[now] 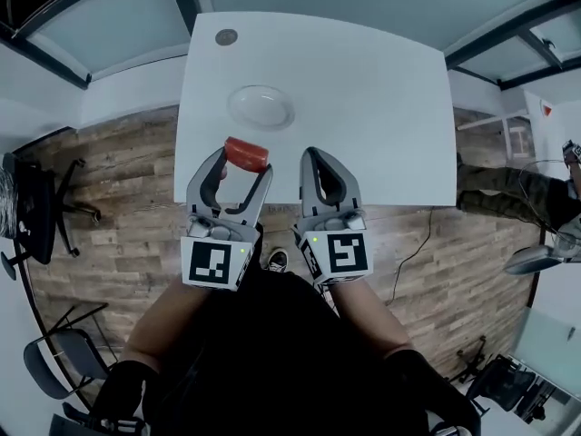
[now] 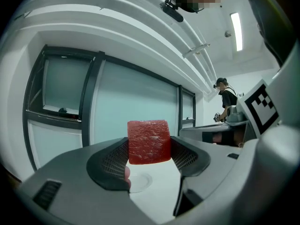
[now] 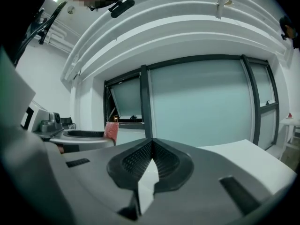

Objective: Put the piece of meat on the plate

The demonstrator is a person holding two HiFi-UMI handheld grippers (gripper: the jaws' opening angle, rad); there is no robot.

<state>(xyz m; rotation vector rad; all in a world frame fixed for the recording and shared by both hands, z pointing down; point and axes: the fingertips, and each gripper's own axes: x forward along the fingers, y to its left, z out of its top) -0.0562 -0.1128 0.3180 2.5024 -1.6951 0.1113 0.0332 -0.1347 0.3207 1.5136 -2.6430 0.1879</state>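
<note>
Left gripper (image 1: pixel 243 163) grasps the meat (image 1: pixel 246 153) (its jaws half-hide the plate (image 2: pixel 140 183)); right gripper (image 1: pixel 314 156) is clenched, empty.

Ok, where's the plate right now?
In the head view the plate sits on the white table, left of centre, just beyond the piece of meat clamped in the left gripper.

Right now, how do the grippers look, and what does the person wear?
Both the left gripper and the right gripper are grey, with curved jaws, black ribbed pads and a white cube with black square markers. The clothes are black.
</note>
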